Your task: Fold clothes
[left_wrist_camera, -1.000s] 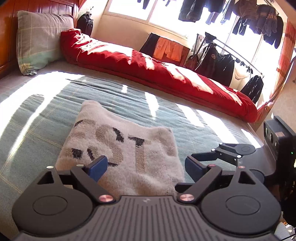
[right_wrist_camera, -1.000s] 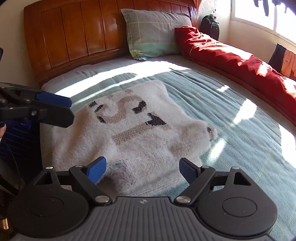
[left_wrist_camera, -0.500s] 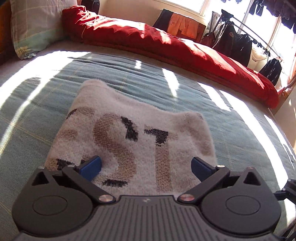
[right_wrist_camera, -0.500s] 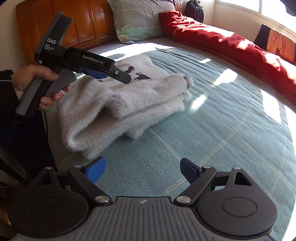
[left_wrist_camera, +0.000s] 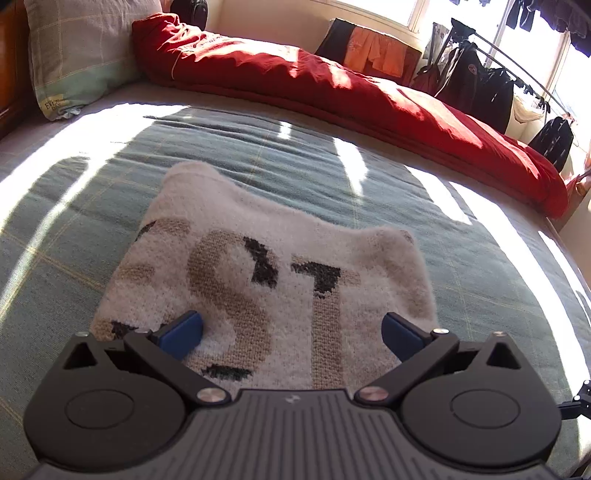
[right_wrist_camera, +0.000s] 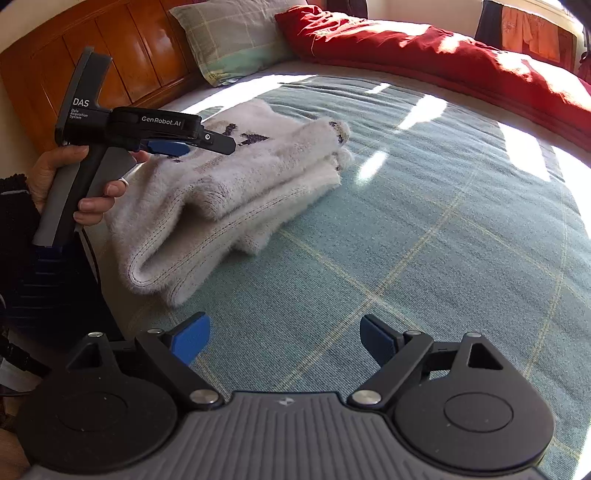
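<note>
From my left wrist camera, my left gripper (left_wrist_camera: 291,332) hovers with jaws spread wide over the folded white knit sweater (left_wrist_camera: 273,273) on the green bedspread (left_wrist_camera: 480,266). From my right wrist camera, my right gripper (right_wrist_camera: 284,338) gapes empty above bare bedspread, beside the sweater.

Fluffy white sweater (left_wrist_camera: 266,266) (tan-black lettering) folded in layers, flat on bed.

Strong sun pours through the windows (left_wrist_camera: 443,14), which are blown out to white. It lies in glaring bands across the green bedspread (right_wrist_camera: 424,229), with soft shadow between them, and on the red duvet (left_wrist_camera: 332,85). Both views are sharp at centre and bow heavily toward the edges.
</note>
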The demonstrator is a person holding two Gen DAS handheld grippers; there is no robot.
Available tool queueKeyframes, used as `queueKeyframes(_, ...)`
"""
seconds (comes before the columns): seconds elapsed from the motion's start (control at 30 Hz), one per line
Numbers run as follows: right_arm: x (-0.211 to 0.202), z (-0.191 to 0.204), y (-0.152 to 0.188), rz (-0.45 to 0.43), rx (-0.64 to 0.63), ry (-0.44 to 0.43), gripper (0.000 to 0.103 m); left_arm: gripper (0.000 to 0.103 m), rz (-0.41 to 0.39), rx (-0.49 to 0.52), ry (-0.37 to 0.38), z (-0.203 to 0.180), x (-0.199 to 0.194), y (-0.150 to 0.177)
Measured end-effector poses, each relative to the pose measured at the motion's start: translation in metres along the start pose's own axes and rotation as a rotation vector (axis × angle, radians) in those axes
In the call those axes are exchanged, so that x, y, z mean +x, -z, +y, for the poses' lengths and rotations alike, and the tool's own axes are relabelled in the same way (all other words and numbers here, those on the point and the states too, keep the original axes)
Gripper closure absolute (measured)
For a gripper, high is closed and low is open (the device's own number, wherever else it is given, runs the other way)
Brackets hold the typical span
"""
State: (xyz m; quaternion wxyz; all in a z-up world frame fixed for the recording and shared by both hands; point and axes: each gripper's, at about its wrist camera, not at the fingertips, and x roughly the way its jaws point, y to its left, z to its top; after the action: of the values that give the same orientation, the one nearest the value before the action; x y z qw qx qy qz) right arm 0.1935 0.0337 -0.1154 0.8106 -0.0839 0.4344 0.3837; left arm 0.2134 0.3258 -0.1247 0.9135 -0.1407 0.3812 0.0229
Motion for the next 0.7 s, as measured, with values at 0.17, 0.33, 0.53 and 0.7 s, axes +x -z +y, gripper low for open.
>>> queueKeyframes(0.17,-0.008,0.002,-0.004,-0.004,-0.002,0.011,0.012,0.001,-0.057,-0.037,-0.033,-0.004,-0.017,0.004)
queueKeyframes(0.33,-0.025,0.002,-0.012,-0.019,0.048,0.062,0.005,0.001,-0.126,0.052,-0.199,-0.039,-0.062,0.019)
queueKeyframes(0.53,-0.050,0.014,-0.020,-0.034,0.087,0.062,0.000,0.001,-0.074,0.079,-0.248,-0.078,-0.115,0.047)
queueKeyframes(0.7,-0.073,0.034,-0.023,-0.063,0.070,0.056,0.000,0.001,-0.071,0.095,-0.281,-0.095,-0.155,0.071)
